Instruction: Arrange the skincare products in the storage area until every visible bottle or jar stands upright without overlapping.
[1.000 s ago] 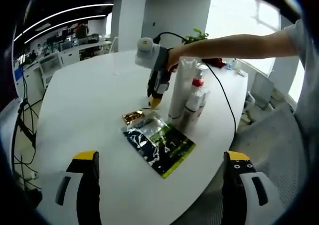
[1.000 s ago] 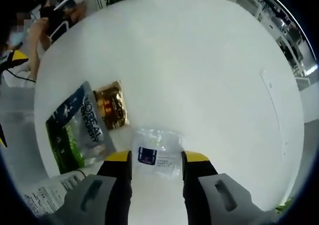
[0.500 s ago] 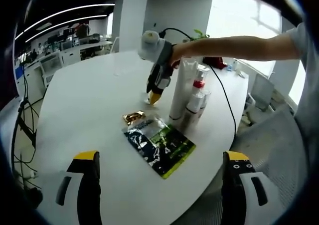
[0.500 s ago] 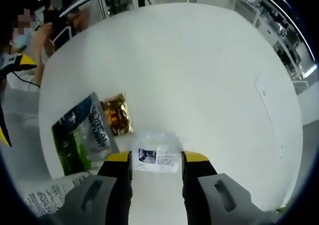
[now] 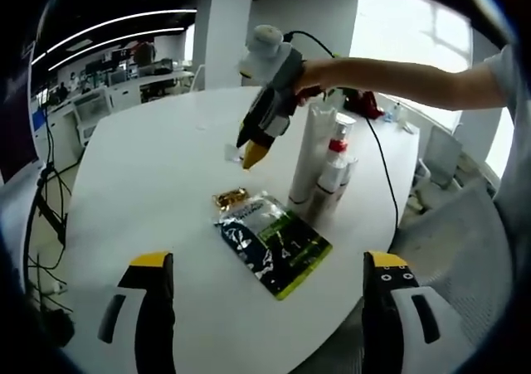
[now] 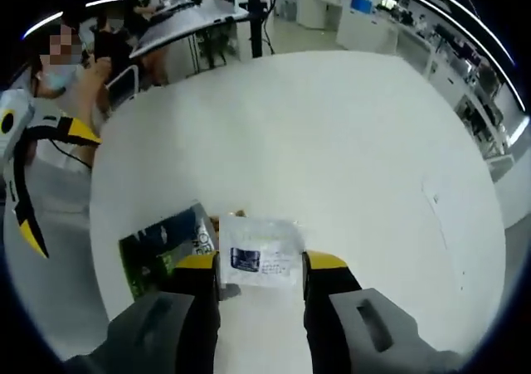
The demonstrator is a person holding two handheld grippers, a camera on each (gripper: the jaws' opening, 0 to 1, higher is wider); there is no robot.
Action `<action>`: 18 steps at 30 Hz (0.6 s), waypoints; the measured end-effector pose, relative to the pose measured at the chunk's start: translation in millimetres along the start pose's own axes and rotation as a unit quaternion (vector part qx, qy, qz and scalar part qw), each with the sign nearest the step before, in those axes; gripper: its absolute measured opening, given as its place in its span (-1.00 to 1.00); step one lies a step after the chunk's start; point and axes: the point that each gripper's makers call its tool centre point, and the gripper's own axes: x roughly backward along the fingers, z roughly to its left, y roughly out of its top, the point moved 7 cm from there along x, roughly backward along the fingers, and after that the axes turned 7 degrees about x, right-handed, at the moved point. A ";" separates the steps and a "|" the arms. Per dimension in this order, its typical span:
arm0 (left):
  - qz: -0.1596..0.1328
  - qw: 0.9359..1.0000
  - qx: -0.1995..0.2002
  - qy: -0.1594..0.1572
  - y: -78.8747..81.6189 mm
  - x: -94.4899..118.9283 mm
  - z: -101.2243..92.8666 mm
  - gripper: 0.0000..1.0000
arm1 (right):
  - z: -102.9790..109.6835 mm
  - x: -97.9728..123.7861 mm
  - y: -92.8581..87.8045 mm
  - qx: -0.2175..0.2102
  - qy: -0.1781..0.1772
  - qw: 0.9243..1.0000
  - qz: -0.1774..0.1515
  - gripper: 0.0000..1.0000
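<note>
Overhead, the right tongs [image 6: 260, 268] grip a clear plastic sachet [image 6: 260, 251], seemingly clear of the white round counter [image 6: 332, 158]; left tongs [image 5: 270, 266] gape empty near the green-and-silver pouch [image 5: 274, 241].

left view: table edge, facing across | right view: above, looking down | shared: green sachet [image 5: 272, 245]
</note>
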 end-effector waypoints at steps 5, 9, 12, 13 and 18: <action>-0.012 1.000 0.001 0.017 3.0 2.2 4.0 0.62 | 11.4 15.5 17.1 0.009 0.000 0.999 -0.037 -0.21; -0.032 0.998 -0.020 0.045 8.5 4.4 7.5 0.49 | 23.3 28.1 28.3 0.021 0.001 0.998 -0.061 -0.21; -0.047 0.998 -0.012 0.042 13.0 4.5 7.2 0.44 | 30.9 35.4 35.5 0.028 0.002 0.997 -0.078 -0.21; -0.052 0.998 -0.010 0.041 14.2 4.9 7.5 0.40 | 34.3 38.8 38.8 0.032 0.003 0.996 -0.086 -0.21; -0.065 0.996 -0.021 0.052 16.5 3.7 6.0 0.34 | 50.2 50.8 51.8 0.040 0.009 0.992 -0.120 -0.21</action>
